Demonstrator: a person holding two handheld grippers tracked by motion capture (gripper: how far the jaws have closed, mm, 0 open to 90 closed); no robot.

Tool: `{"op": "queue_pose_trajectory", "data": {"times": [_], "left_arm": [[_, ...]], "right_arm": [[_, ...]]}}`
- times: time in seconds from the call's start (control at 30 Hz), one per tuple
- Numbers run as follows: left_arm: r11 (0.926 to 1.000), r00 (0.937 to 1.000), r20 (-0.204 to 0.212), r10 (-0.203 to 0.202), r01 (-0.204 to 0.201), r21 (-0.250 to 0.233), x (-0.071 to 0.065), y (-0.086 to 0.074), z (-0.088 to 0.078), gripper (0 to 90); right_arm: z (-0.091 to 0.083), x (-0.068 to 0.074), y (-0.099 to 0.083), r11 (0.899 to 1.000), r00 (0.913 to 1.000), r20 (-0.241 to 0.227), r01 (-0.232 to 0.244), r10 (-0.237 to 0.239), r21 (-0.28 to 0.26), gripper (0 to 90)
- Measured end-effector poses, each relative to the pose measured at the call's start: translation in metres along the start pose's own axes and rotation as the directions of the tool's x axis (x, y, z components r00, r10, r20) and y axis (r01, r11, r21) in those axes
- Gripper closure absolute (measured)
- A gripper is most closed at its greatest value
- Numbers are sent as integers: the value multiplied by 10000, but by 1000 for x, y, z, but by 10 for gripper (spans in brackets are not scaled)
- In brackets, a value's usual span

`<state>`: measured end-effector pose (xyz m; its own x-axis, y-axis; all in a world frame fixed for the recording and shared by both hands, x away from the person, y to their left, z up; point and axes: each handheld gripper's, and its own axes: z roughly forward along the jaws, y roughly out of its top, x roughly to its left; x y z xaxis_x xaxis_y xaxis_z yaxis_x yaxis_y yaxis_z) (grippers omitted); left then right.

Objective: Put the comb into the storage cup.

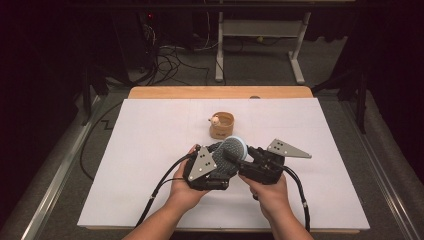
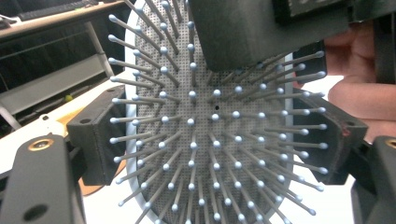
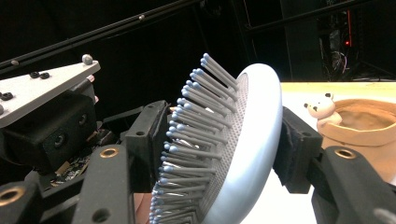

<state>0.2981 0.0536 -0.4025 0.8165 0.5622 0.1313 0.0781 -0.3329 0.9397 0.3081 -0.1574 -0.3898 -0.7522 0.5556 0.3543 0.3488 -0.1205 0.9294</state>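
Item — hairbrush (image 1: 234, 148), pale blue oval head with ball-tipped bristles; held off the white table (image 1: 150, 150) between the two hand-held grippers, in front of the person and on the near side of the cup.

Left gripper (image 1: 220, 150): clamped across the width of the brush head, one jaw on each edge, as seen in the left gripper view, where the bristle face (image 2: 210, 135) is turned toward that gripper's camera. The edgewise hold appears chosen so that bristles and back are left free for the other tool.

Right gripper (image 3: 224, 149): its jaws are set front to back over the same head — one on the smooth back, the other against the bristle tips. Whether the pads press firmly cannot be told. A hand-over from left to right is judged to be in progress.

Also listed: small tan cup (image 1: 222, 125) with a little bear figure (image 3: 322, 108) on its rim, standing just beyond both grippers, untouched.
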Motion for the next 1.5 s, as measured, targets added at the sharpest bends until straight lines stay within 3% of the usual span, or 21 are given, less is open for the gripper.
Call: {"op": "queue_pose_trajectory", "data": {"times": [0.77,1.5], "left_arm": [[9997,9995,-239,199,-196,131,-4,1,1,201],[9994,9998,-165,65,-59,334,-3,-3,7,199]], "right_arm": [[-3,-2,2,9990,9990,60,-446,446,-17,529],[-2,-5,0,9974,9969,406,-690,681,212,570]]}}
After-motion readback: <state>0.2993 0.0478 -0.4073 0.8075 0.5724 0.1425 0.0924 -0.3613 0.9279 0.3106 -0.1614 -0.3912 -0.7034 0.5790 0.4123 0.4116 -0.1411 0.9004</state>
